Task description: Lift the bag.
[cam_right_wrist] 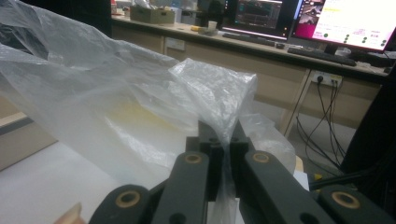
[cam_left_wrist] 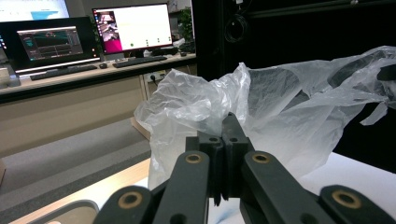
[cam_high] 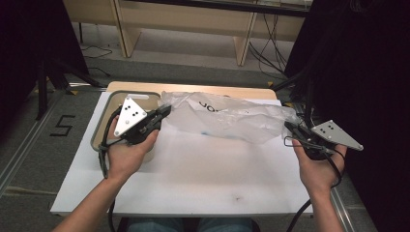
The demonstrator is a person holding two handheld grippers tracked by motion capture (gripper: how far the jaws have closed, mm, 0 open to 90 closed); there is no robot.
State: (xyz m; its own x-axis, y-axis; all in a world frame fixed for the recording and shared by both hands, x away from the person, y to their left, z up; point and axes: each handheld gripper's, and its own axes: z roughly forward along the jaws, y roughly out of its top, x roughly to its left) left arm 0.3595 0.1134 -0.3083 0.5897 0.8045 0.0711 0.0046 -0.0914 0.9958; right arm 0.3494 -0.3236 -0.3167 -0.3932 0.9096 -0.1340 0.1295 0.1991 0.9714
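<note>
A thin clear plastic bag (cam_high: 227, 118) with black lettering is stretched across the far half of the white table (cam_high: 193, 169). My left gripper (cam_high: 167, 112) is shut on the bag's left end; in the left gripper view its jaws pinch the crumpled film of the bag (cam_left_wrist: 280, 107) at the left gripper (cam_left_wrist: 223, 140). My right gripper (cam_high: 288, 126) is shut on the bag's right end; in the right gripper view the bag (cam_right_wrist: 116, 102) runs up out of the closed right gripper (cam_right_wrist: 223, 140). The bag hangs a little above the table between the two.
A shallow grey-rimmed tray (cam_high: 113, 99) lies at the table's far left, under my left hand. A wooden board edge (cam_high: 193, 89) shows behind the bag. Black stands and cables flank both sides. Desks with lit monitors (cam_left_wrist: 133, 25) stand beyond.
</note>
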